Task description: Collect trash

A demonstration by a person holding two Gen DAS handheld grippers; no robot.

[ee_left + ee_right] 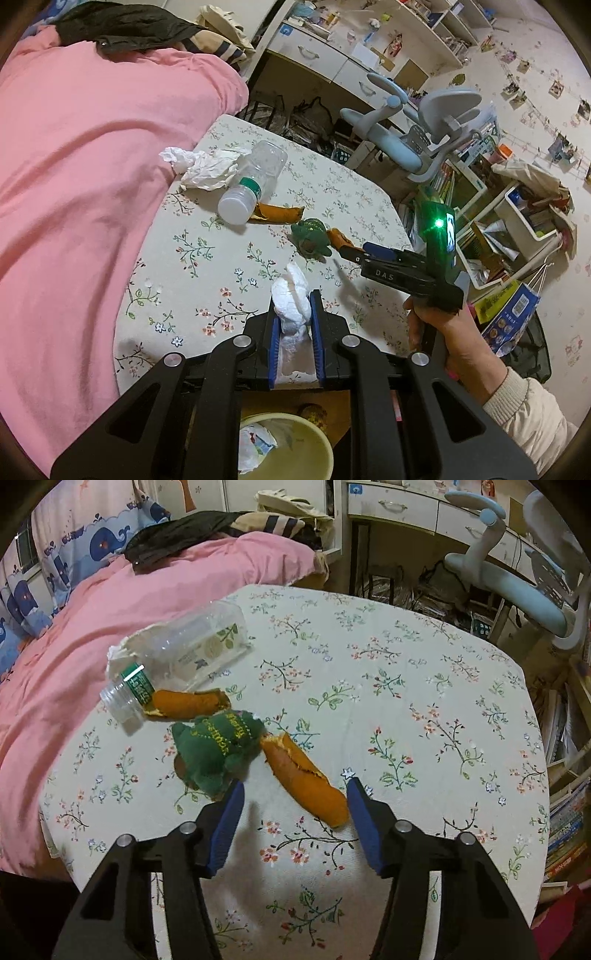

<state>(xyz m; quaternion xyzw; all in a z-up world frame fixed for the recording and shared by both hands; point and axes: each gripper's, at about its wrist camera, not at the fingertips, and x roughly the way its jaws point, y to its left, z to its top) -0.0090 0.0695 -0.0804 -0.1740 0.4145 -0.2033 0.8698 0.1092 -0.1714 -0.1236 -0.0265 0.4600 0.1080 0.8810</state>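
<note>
while the left gripper sits low in the middle of its frame, its blue pads are nearly closed and pinch a crumpled white tissue, held above the near edge of the flowered table and a pale bin at the bottom. the right gripper hovers with its jaws about half open, gripping nothing; the lower end of an orange peel lies on the table between its tips, not clamped. a green plush toy lies left of it. a clear bottle, a second peel and more tissue lie toward the upper left.
</note>
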